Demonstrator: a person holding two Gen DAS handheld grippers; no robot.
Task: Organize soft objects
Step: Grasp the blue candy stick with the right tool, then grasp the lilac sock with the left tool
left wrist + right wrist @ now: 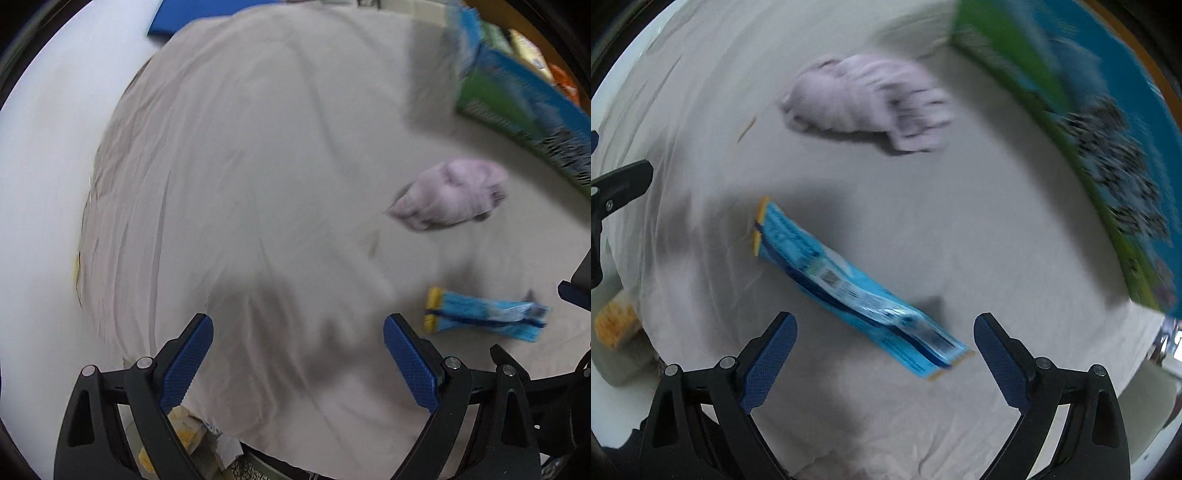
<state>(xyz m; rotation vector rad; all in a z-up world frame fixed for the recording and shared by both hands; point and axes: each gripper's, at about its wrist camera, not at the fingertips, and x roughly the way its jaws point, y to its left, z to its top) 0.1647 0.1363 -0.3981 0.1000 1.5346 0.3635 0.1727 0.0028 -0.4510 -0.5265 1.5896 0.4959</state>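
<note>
Left gripper [297,354] spread wide, empty, angled down over wrinkled pale sheet [229,177], right gripper [882,350] likewise spread, hovering above blue packet [849,288], lilac cloth bundle [871,101] lying farther off near green-and-blue box [1089,122].

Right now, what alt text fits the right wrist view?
Open blue-padded tongs hover over a pale cloth, just above a flat blue packet. A crumpled lilac cloth lies beyond, and a green-and-blue box fills the upper right.
</note>
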